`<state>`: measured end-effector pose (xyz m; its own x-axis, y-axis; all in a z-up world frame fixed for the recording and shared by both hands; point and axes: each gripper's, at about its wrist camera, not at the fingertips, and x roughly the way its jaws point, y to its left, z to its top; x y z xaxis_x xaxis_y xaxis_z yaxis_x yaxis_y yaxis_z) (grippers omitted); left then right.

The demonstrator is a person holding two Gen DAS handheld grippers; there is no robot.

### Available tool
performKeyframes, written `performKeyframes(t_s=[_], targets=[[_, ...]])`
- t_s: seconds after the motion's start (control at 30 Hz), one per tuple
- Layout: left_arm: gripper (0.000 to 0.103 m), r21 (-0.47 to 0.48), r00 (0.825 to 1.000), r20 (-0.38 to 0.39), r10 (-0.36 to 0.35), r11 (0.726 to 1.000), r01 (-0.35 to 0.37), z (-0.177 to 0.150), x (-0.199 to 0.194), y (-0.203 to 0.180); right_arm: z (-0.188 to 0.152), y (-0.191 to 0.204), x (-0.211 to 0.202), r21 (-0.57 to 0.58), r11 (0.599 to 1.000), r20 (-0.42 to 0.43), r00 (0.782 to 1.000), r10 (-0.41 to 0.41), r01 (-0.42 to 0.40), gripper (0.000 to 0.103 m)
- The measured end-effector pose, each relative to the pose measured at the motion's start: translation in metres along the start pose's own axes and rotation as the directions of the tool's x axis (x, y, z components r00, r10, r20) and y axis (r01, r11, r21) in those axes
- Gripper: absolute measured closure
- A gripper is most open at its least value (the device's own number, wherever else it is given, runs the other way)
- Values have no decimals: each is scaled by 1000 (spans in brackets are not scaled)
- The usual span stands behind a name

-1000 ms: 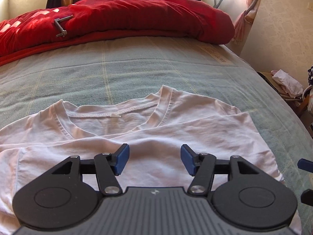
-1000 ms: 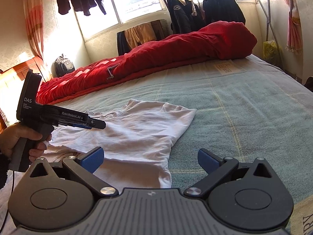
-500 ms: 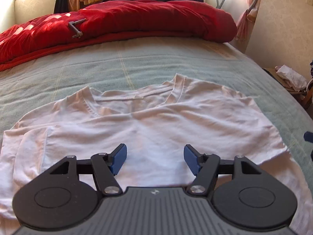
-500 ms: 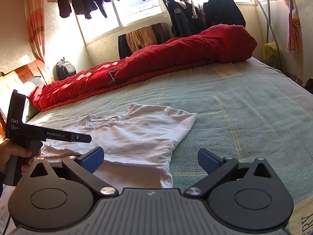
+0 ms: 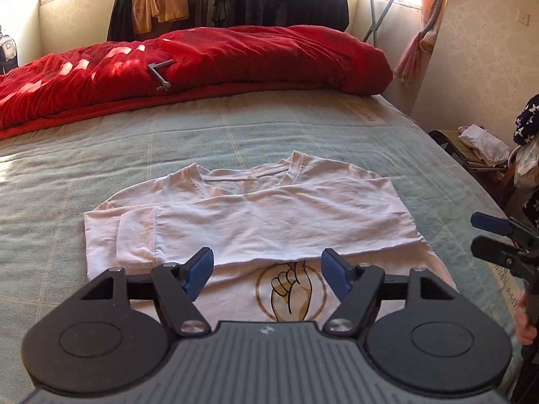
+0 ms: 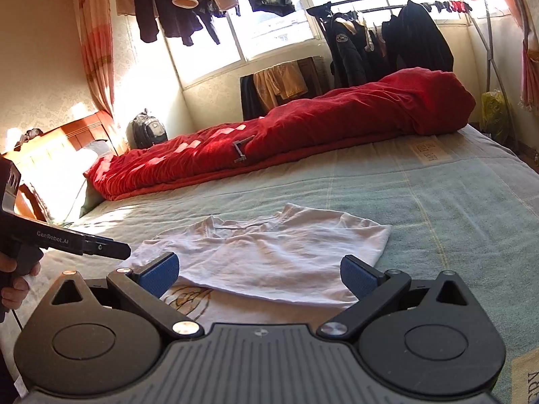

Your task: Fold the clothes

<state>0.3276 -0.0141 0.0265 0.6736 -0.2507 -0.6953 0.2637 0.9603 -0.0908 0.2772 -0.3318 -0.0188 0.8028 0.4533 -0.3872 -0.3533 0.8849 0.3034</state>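
White T-shirt (image 5: pixel 269 222) laid flat on the green bedspread (image 5: pixel 235 134), near the foot-side edge of the bed, collar toward the red duvet (image 5: pixel 202 57). Both sleeves and side panels already turned in over the body; upper part folded to a rough rectangle, with one cuff lying across the left portion. Lower part with the gold hand print (image 5: pixel 290 289) left uncovered, nearest the cameras, not yet folded up.

Left gripper (image 5: pixel 266 274) held above the printed area, jaws opening, nothing between the blue pads (image 5: pixel 198 271); no cloth pinched. Right gripper (image 6: pixel 259 274) held above the near edge of the garment, jaws spread wide, nothing between them; also seen at the right border of the left wrist view, clear of the fabric. Garment released by both tools.

Judged status: side folds done, lengthwise fold outstanding. Remaining, as estimated: hem end to be gripped at two corners, carried over toward the collar, then smoothed. Hem edge itself hidden under the gripper bodies in both views, so exact lie not determinable. No further loose garments visible on the bedspread; clothes on the rack (image 6: pixel 387 43) hanging, not judged as part of the present fold.
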Motion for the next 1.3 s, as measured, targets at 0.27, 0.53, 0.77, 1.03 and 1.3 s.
performKeyframes(t_s=[0.27, 0.53, 0.77, 1.03, 1.3], targets=[[15, 92, 995, 70, 76, 992, -83, -44, -46, 8, -31, 66, -11, -67, 998, -132, 991, -11, 3, 0], [15, 189, 968, 54, 245, 950, -251, -144, 19, -6, -100, 86, 27, -180, 961, -264, 931, -252, 209, 0], [5, -35, 986, 17, 163, 986, -162, -176, 10, 15, -123, 87, 42, -171, 954, -303, 908, -288, 246, 0], [1, -72, 995, 25, 98, 993, -96, -189, 4, 25, -126, 87, 43, -159, 953, -281, 913, -295, 259, 0], [1, -76, 996, 21, 90, 993, -88, -206, -19, 20, -140, 94, 8, -135, 949, -271, 911, -311, 284, 0]])
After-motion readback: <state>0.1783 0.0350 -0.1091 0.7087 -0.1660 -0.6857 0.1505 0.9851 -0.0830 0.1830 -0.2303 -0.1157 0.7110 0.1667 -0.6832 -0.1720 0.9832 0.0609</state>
